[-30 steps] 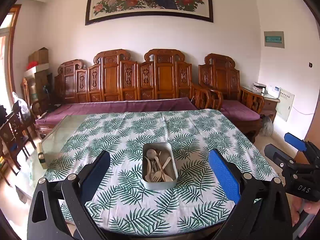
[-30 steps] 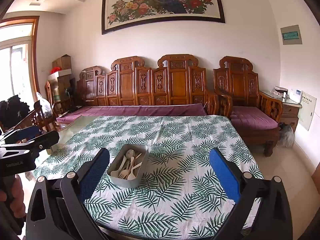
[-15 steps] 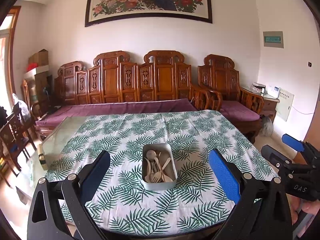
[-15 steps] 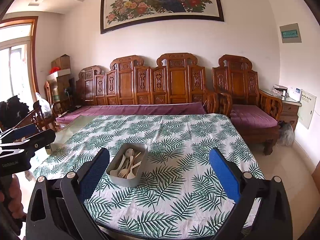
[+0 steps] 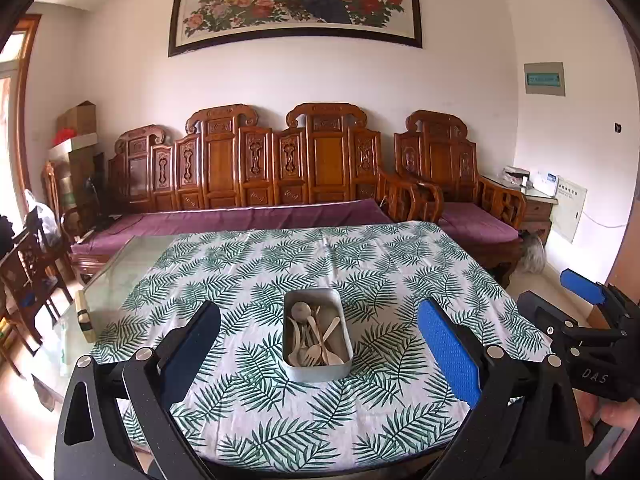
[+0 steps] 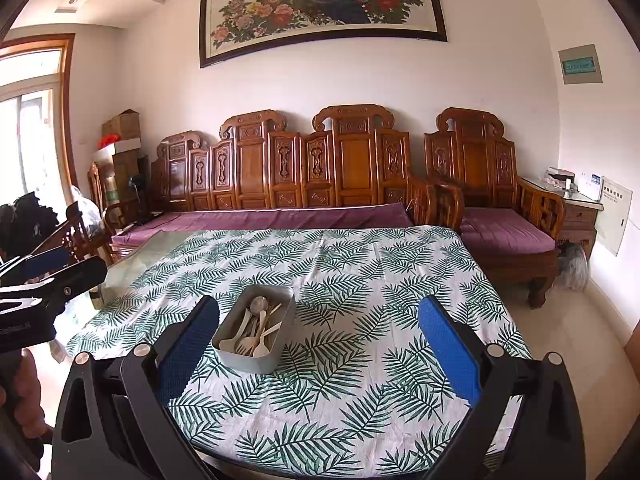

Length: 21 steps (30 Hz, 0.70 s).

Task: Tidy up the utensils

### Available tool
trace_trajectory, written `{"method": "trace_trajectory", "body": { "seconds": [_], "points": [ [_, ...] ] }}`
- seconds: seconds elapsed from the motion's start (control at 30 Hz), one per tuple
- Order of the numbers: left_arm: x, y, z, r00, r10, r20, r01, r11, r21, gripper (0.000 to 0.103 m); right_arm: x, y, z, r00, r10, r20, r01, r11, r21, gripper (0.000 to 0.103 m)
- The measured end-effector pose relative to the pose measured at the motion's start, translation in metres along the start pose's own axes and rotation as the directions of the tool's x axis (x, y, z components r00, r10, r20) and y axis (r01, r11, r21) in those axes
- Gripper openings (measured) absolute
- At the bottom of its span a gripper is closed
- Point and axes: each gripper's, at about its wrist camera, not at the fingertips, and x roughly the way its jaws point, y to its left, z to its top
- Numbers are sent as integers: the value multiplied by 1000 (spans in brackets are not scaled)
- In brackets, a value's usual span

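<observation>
A table is standing in a living room, and a white cloth printed with green leaves is covering most of it; a strip of bare glass top is showing at its left side. Behind the table a long carved wooden bench with a purple cushion is running along the white wall, with a matching armchair to its right. A framed painting of flowers and a peacock is hanging above them. A small side table is sitting in the right corner, and cardboard boxes are piled at the left near a window.

A grey metal tin is resting on the cloth near the front edge, holding pale spoons and forks lying loosely together.

The left gripper is hovering low before the table edge, aimed straight at the tin, its blue-padded fingers spread wide with nothing between them. The right gripper is hovering beside it at similar height, the tin lying toward its left finger; its fingers are likewise spread wide and holding nothing. A hand is gripping the right tool's handle.
</observation>
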Motion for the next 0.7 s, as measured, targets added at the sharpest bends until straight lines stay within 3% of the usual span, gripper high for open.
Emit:
{"method": "trace_trajectory", "body": {
  "seconds": [0.7],
  "points": [
    [-6,1,2,1000,-5,8,5,1000,4,95,0,-1,-3,1000,1,4,-1,1000,6,100]
  ]
}}
